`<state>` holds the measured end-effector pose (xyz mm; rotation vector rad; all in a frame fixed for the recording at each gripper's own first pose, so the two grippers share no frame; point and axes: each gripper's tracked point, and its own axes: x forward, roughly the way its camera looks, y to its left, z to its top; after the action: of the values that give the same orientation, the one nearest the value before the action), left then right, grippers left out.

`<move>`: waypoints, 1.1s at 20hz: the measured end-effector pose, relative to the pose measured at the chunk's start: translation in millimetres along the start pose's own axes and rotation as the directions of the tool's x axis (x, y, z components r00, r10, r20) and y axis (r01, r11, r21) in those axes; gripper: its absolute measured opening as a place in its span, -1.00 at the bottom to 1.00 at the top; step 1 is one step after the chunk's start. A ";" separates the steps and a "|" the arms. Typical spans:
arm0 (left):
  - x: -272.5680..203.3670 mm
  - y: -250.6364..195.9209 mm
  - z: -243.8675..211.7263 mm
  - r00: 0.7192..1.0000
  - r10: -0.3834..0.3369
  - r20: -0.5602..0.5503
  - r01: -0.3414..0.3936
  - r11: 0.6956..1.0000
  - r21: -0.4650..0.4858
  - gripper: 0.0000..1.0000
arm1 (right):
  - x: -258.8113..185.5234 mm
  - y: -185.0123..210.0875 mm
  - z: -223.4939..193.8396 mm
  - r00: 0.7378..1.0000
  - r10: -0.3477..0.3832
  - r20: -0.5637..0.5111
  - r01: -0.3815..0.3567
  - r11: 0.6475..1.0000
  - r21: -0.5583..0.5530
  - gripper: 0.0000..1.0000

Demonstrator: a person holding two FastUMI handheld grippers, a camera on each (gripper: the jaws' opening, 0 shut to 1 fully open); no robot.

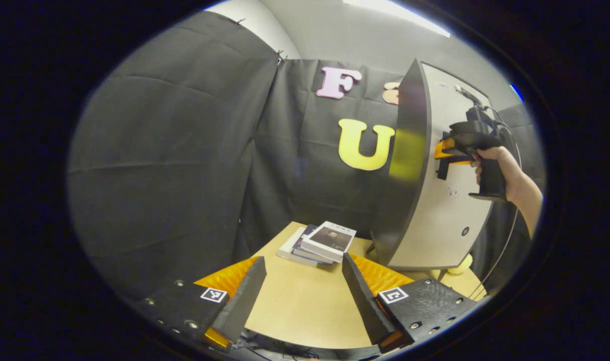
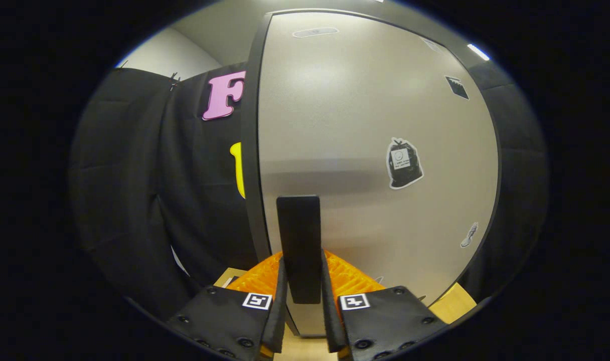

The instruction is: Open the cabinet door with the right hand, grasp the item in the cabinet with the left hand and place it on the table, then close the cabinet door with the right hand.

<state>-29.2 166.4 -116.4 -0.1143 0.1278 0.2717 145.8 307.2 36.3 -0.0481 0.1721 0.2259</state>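
The cabinet stands on the table at the right, dark on its side, with a pale door bearing small stickers. A hand holds my right gripper against the door at its black handle. In the right gripper view, my right gripper is shut on that upright handle, and the door looms close ahead. I cannot tell whether the door is ajar. My left gripper hovers open over the table with nothing between its fingers. The cabinet's inside is hidden.
A small stack of books lies at the table's far end, left of the cabinet. A pale yellow round thing peeks out at the door's lower right corner. Black cloth walls stand behind and to the left.
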 end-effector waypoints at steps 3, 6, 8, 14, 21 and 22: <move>-1.6 3.7 3.8 1.000 0.002 0.008 -0.002 1.000 -0.008 0.87 | -5.3 2.7 1.6 1.000 -0.001 0.014 0.002 0.999 -0.048 -0.30; -5.2 5.8 0.8 1.000 0.002 0.000 -0.002 1.000 0.008 0.83 | -4.5 4.0 0.9 1.000 0.014 0.017 -0.014 1.000 -0.025 -0.41; -7.4 5.7 -1.4 1.000 0.007 -0.005 -0.007 1.000 0.011 0.82 | -4.5 4.0 1.2 0.999 0.040 0.033 -0.038 0.997 -0.060 -0.48; -12.1 -5.9 -7.5 1.000 -0.009 -0.017 0.009 1.000 -0.007 0.88 | -9.3 5.4 -0.8 0.994 0.113 0.010 -0.112 0.991 -0.072 -0.71; -15.1 -26.9 -6.2 0.999 -0.036 -0.016 0.036 0.999 0.016 0.85 | -26.9 6.2 -0.5 0.983 0.186 -0.006 -0.185 0.979 -0.089 -0.75; -15.4 -30.0 -5.6 0.999 -0.039 -0.015 0.039 0.999 0.021 0.83 | -30.5 6.3 -0.1 0.980 0.199 -0.006 -0.198 0.976 -0.090 -0.72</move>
<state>-36.3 133.0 -116.9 -0.0973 0.1426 0.2303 115.1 306.7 41.4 -0.1203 0.1638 0.4333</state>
